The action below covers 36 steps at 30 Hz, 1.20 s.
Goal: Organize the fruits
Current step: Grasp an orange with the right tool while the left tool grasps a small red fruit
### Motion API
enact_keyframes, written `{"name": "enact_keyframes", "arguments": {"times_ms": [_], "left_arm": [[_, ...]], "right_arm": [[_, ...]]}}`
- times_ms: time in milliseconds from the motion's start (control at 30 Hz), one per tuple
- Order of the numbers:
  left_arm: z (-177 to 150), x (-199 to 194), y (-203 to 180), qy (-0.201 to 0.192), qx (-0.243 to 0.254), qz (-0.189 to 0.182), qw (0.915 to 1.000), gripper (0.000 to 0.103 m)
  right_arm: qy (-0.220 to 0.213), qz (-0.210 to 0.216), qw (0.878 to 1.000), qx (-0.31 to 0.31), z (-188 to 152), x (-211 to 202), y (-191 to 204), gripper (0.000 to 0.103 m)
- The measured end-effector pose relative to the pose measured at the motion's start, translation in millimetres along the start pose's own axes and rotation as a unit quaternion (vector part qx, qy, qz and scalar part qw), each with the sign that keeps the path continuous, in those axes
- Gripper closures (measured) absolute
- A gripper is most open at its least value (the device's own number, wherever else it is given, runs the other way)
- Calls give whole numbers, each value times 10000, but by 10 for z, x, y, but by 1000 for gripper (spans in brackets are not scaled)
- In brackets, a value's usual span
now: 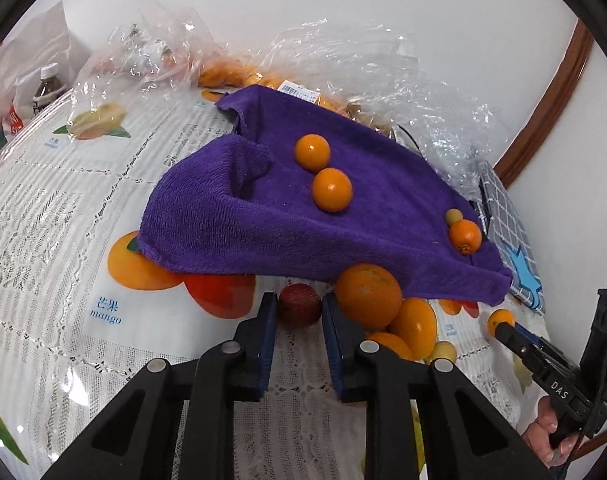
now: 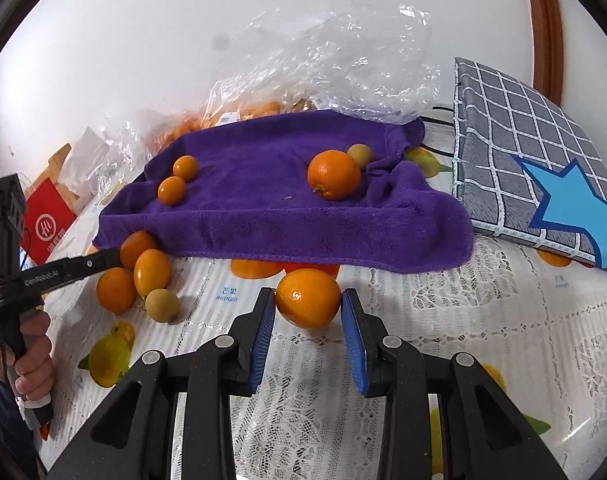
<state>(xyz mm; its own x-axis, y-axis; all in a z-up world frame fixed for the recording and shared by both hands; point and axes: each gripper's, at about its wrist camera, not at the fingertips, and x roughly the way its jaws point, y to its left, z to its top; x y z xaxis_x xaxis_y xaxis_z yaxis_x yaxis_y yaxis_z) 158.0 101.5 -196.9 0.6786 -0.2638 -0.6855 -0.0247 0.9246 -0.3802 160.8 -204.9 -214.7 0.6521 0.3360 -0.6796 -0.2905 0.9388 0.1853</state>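
Observation:
A purple towel [image 1: 263,208] lies on the table with two small oranges [image 1: 331,189] in its middle and an orange [image 1: 465,236] beside a small yellow-green fruit [image 1: 453,215] near its right edge. My left gripper [image 1: 300,308] is shut on a dark red fruit [image 1: 299,305] at the towel's front edge. A large orange [image 1: 367,295] and several smaller fruits lie just right of it. My right gripper [image 2: 308,306] is shut on an orange [image 2: 308,298] in front of the towel [image 2: 287,200].
Clear plastic bags [image 1: 343,60] holding more oranges lie behind the towel. A grey checked bag with a blue star [image 2: 535,168] lies at the right. A bottle [image 1: 47,90] and boxes stand at the far left. A lace tablecloth [image 1: 43,216] with fruit prints covers the table.

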Motion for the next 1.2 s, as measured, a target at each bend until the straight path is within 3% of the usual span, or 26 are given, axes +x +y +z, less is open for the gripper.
{"name": "enact_keyframes", "arguments": {"times_ms": [567, 867, 1000, 1200], "left_arm": [[-102, -294, -37, -448, 135, -255, 9986, 81], [-62, -342, -27, -517, 28, -504, 9974, 81], [58, -396, -65, -649, 19, -592, 9961, 81], [475, -366, -157, -884, 43, -464, 9950, 81]], "right_arm": [[-136, 75, 9998, 116, -4, -36, -25, 69], [-305, 353, 9986, 238, 12, -117, -50, 69], [-490, 663, 9962, 273, 146, -196, -53, 69], [-629, 413, 9971, 108, 529, -159, -102, 69]]}}
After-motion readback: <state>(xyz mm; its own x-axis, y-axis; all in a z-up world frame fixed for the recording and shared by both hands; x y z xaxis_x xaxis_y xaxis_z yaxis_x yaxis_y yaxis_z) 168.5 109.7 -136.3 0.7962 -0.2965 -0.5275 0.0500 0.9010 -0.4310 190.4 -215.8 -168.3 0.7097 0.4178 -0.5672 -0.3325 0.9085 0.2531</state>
